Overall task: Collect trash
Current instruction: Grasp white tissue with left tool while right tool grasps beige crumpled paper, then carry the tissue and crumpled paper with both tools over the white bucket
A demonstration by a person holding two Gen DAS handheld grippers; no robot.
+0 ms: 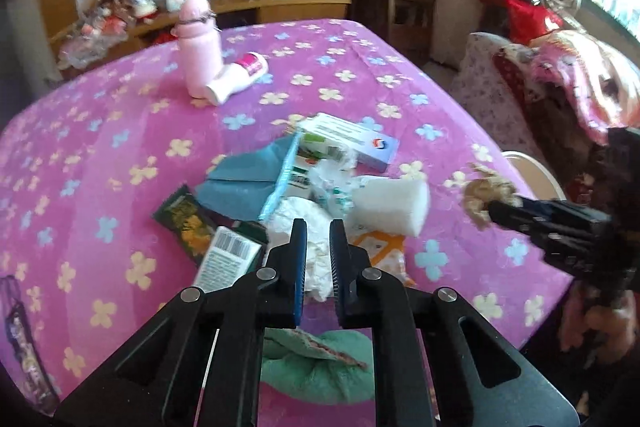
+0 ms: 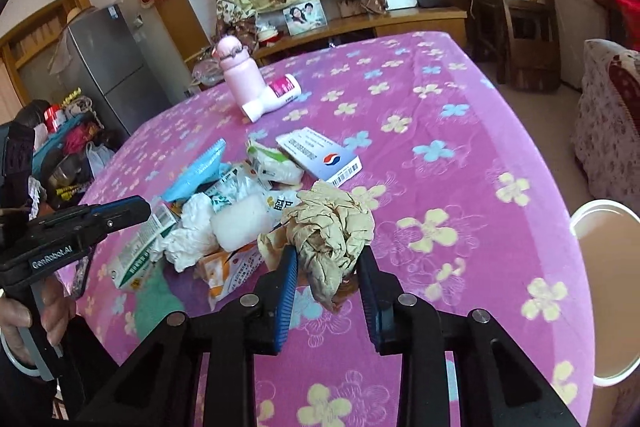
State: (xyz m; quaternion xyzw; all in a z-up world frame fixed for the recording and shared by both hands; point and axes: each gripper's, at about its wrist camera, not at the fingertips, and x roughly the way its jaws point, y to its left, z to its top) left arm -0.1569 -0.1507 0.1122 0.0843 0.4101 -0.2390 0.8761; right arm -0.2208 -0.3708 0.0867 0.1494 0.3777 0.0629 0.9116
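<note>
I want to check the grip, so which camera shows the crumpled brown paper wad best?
The right wrist view: the crumpled brown paper wad fills the centre, pinched between the right gripper fingers above the tablecloth. The left wrist view shows it only small, blurred, side-on at that gripper's tip near the right edge.

left gripper (image 1: 318, 247): black arms, blue pads, silver rivets | right gripper (image 2: 329, 267): same build | lower-left right view: white "GenRobot.AI" lettering, bare-skinned hand (image 2: 28, 311)
</note>
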